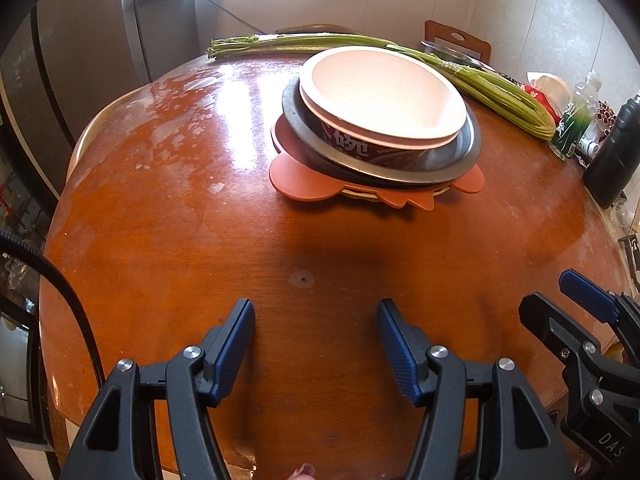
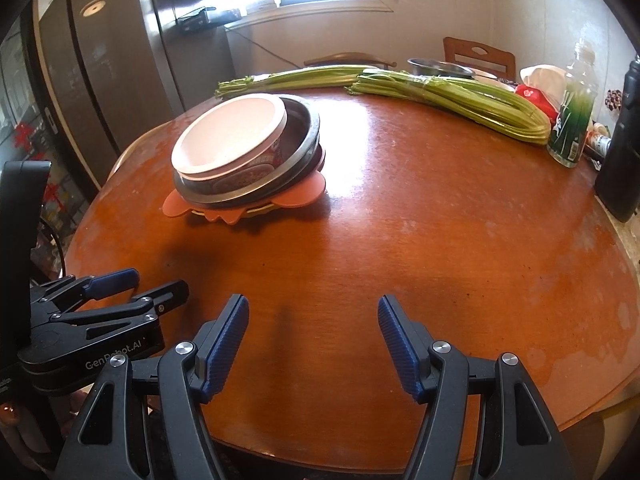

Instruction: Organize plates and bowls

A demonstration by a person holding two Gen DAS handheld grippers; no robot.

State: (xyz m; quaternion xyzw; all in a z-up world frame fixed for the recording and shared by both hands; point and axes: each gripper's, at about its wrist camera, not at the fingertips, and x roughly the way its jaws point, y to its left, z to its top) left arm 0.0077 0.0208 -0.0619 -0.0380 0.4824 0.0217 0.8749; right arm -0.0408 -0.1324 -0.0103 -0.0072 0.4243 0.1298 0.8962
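A stack of dishes stands on the round wooden table (image 1: 168, 208) (image 2: 400, 220). On top lies a pale pink bowl (image 1: 380, 96) (image 2: 232, 136) with a printed side, tilted inside a metal bowl (image 1: 400, 168) (image 2: 296, 152). Under them lies an orange plate with rounded tabs (image 1: 296, 180) (image 2: 304, 194), and a yellow rim shows beneath it. My left gripper (image 1: 316, 316) (image 2: 156, 284) hovers open over bare wood in front of the stack. My right gripper (image 2: 314, 316) (image 1: 548, 292) is open too, beside the left one, nothing between its fingers.
Two long bundles of green stalks (image 1: 480, 84) (image 2: 452, 96) lie across the far side. A steel bowl (image 2: 438, 66), a clear bottle (image 2: 572, 120), a black bottle (image 2: 620, 152) and packets crowd the right edge. Chairs (image 2: 480, 54) and a fridge (image 2: 120, 60) stand behind.
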